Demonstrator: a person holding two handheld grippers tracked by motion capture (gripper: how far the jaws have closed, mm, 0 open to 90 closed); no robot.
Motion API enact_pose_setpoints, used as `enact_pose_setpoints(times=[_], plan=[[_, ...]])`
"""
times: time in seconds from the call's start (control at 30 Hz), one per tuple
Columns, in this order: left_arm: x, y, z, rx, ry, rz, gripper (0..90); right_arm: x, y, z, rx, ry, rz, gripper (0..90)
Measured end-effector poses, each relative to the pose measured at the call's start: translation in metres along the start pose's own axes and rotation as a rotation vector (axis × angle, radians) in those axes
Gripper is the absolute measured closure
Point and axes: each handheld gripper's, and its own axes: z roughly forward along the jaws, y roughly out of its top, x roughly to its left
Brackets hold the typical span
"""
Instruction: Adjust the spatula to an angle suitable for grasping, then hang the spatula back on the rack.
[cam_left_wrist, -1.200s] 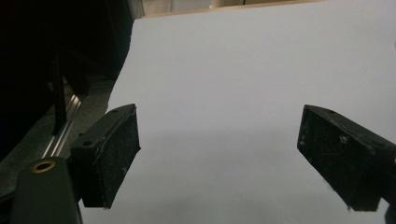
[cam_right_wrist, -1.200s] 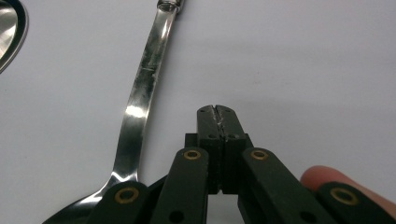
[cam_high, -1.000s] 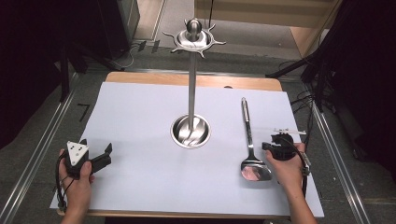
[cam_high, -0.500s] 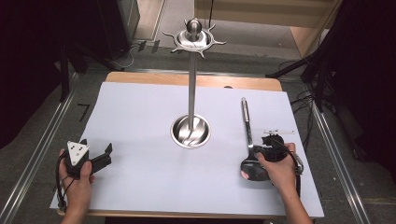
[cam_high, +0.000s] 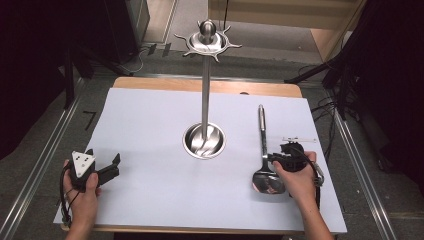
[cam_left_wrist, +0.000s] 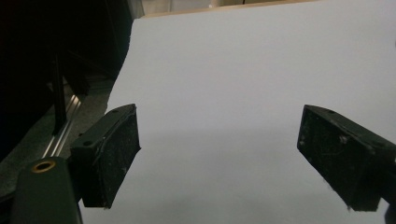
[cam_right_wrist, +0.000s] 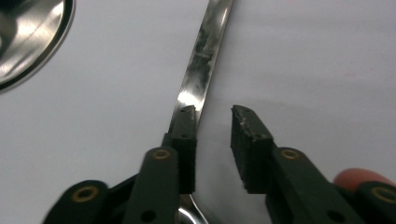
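A steel ladle (cam_high: 261, 131) lies flat on the white sheet (cam_high: 150, 120), handle pointing away and bowl toward me. My right gripper (cam_high: 274, 159) hovers low over its neck, just above the bowl. Its jaws have just been opening and now stand partly apart. In the right gripper view (cam_right_wrist: 212, 114) the ladle's handle (cam_right_wrist: 205, 51) runs under the left jaw, and bare sheet shows in the gap between the jaws. My left gripper (cam_high: 104, 156) rests at the sheet's front left, wide open (cam_left_wrist: 219, 154) with nothing between its jaws.
A tall steel utensil stand (cam_high: 205, 90) rises from a round dish base (cam_high: 204, 141) at the sheet's middle, with a ring of hooks (cam_high: 207, 40) on top. The stand's base (cam_right_wrist: 28, 37) lies just left of the ladle. Metal rails (cam_high: 45, 160) border the table.
My right hand has shifted a little to the left, bringing its gripper over the ladle's neck. The left hand and the ladle have stayed put.
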Motion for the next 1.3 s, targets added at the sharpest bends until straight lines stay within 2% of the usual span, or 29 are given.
enact_pose_setpoints(times=[0.07, 0.1, 0.13, 0.17, 0.3, 0.57, 0.73, 1.07, 1.1, 1.17, 1.2, 1.27, 1.3], plan=[[0.0, 0.0, 0.0, 0.0, 0.0, 0.0, 13.8, -0.001, 0.004, 0.0, -0.001, -0.01, 0.007, 59.9], [0.0, 0.0, 0.0, -0.001, 0.0, -0.001, 13.8, 0.0, 0.007, 0.0, 0.008, -0.007, 0.004, 50.8], [0.0, 0.0, 0.0, -0.001, 0.0, -0.002, 13.8, 0.0, 0.007, 0.0, 0.008, -0.007, 0.004, 50.8], [0.0, 0.0, 0.0, 0.0, 0.0, -0.002, 13.8, 0.003, 0.012, 0.002, 0.038, -0.018, 0.003, 43.0], [0.0, 0.0, 0.0, 0.001, -0.001, -0.001, 13.8, 0.006, 0.02, 0.006, 0.067, -0.028, 0.0, 36.6], [0.0, 0.0, 0.0, 0.005, -0.002, 0.001, 13.8, 0.01, 0.036, 0.012, 0.082, -0.033, 0.037, 37.1], [0.0, 0.0, 0.001, 0.007, -0.004, 0.0, 13.8, 0.013, 0.041, 0.014, 0.101, -0.03, 0.043, 41.5], [0.0, 0.0, 0.001, 0.005, -0.003, 0.002, 13.8, 0.024, 0.052, 0.024, 0.183, -0.071, 0.044, 49.7], [0.0, 0.0, 0.001, 0.004, -0.003, 0.002, 13.8, 0.025, 0.054, 0.027, 0.216, -0.069, 0.043, 51.2], [0.0, 0.0, 0.0, 0.004, -0.003, 0.002, 13.8, 0.026, 0.054, 0.029, 0.223, -0.068, 0.045, 51.7], [0.0, 0.0, 0.0, 0.004, -0.003, 0.002, 13.8, 0.027, 0.054, 0.032, 0.23, -0.092, 0.052, 53.1], [0.0, 0.0, 0.0, 0.004, -0.003, 0.003, 13.8, 0.027, 0.054, 0.033, 0.23, -0.1, 0.049, 54.6], [0.0, 0.0, 0.0, 0.004, -0.003, 0.002, 13.8, 0.028, 0.055, 0.035, 0.235, -0.118, 0.059, 58.5]])
